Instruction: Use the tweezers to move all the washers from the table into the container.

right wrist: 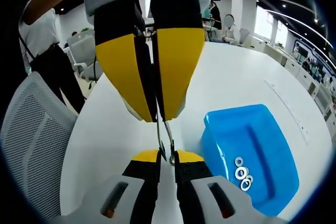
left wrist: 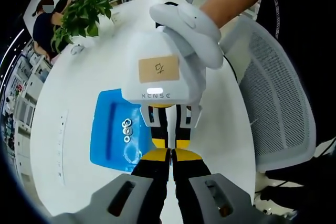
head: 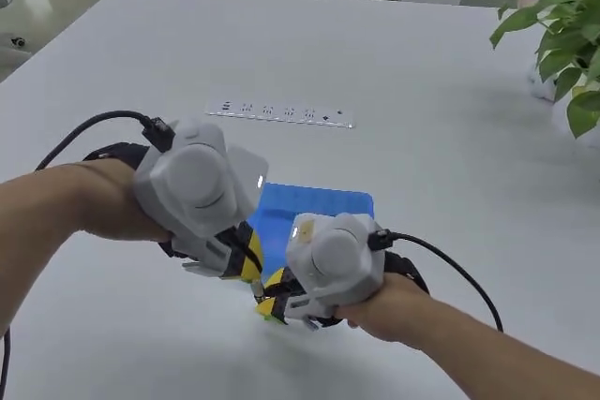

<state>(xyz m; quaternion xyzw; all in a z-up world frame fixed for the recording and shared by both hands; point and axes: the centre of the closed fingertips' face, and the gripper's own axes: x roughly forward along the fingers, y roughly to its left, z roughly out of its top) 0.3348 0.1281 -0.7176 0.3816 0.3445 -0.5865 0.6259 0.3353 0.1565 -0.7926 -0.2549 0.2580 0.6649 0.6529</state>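
I'm holding the slim, springy tweezers (right wrist: 160,139) clamped in the left gripper (right wrist: 155,115), with the right gripper (right wrist: 167,157) sitting closed at their tips. The washers (right wrist: 242,173) are lying in the blue container (right wrist: 252,124). They look light, thin and slippery, so I'm judging the rim the best place to pinch.

A white power strip (head: 281,114) lies flat, well apart from a leafy green plant (head: 561,39).

Your left gripper (left wrist: 171,155) and right gripper (right wrist: 167,157): rounded pale-grey shells, jaws black and yellow. A black cable (head: 98,117) runs from each. The right shell carries a tan paper label (left wrist: 158,69), a white light strip (left wrist: 154,91) and lettering.
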